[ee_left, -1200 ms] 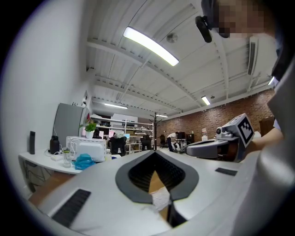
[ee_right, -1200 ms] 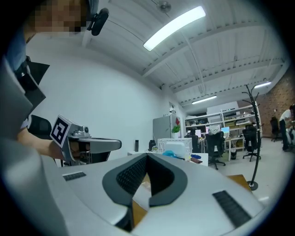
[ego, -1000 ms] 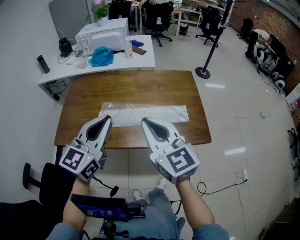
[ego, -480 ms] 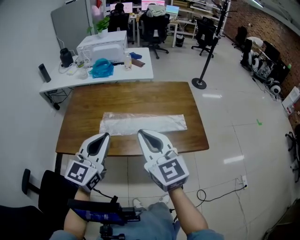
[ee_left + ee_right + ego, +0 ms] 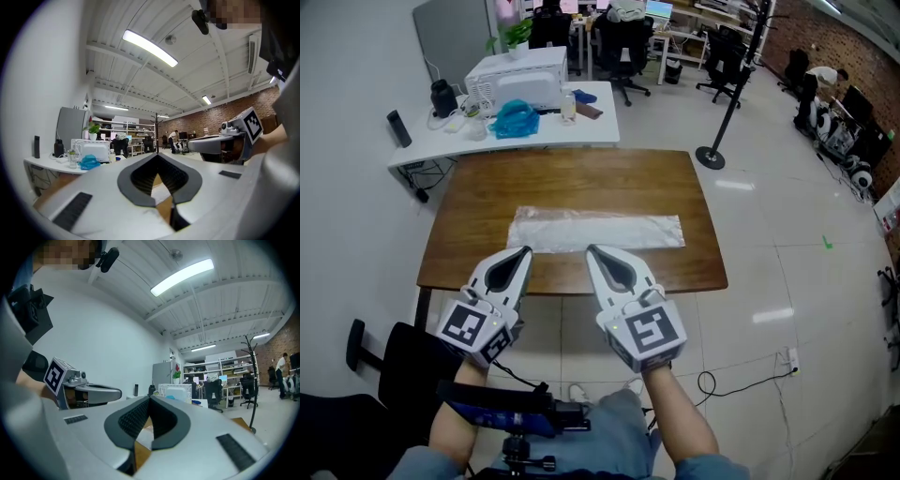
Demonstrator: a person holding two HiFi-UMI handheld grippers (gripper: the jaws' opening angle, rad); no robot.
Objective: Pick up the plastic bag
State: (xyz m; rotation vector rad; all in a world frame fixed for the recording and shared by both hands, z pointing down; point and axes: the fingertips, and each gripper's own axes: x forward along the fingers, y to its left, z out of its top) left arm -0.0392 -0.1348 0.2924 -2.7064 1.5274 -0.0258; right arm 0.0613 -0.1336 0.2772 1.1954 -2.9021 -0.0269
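Lying on the wooden table (image 5: 572,178) is a long crinkly plastic bag (image 5: 595,230).

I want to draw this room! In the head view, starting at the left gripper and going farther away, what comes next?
left gripper → clear plastic bag → crumpled blue bag → white microwave

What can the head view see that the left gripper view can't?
Only the head view shows the whole clear flat plastic bag on the brown wooden table. Only the left gripper view shows long white ceiling lights. Both show the crumpled blue bag on the white desk and the left tool.
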